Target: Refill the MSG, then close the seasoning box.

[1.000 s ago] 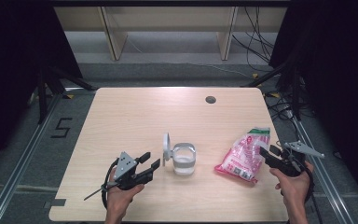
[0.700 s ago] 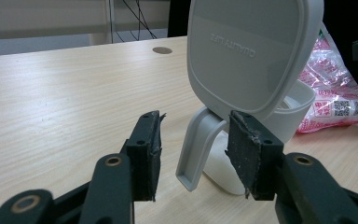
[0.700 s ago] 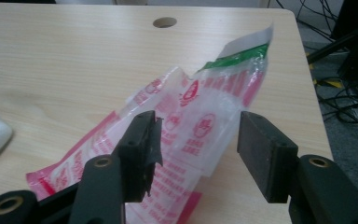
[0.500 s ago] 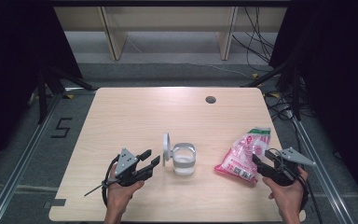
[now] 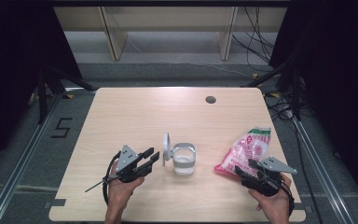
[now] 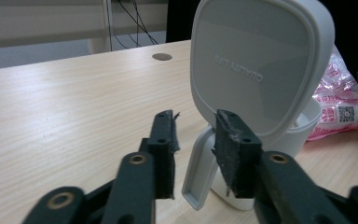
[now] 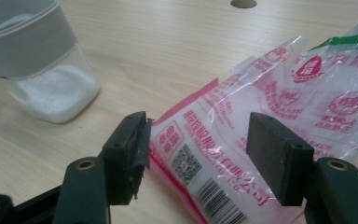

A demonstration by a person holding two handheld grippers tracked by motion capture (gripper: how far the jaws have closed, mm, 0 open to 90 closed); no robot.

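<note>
1. Dark floor and cable runs ring the pale wooden desk (image 5: 135, 116), which carries two things near my edge.
2. My right gripper (image 5: 249, 171) sits at the near corner of the pink printed bag (image 5: 245, 151). Its jaws have just been opening and now stand wide, the bag's corner between them but not pinched.
3. I judge the bag light, crinkly and slick. It will slump and slide, so I'd bite the flat sealed edge by the barcode (image 7: 223, 198), not the loose belly.
4. The clear jar (image 5: 184, 159) with white grains stands mid-desk, well apart from the bag, its white flip lid (image 5: 166, 148) standing open.
5. My left gripper (image 5: 150, 157) points at that lid. Its jaws have just been closing to a narrow gap, holding nothing.
6. The jar looks rigid, smooth and top-heavy with the lid up; I'd steady its grey band (image 7: 25, 39).
</note>
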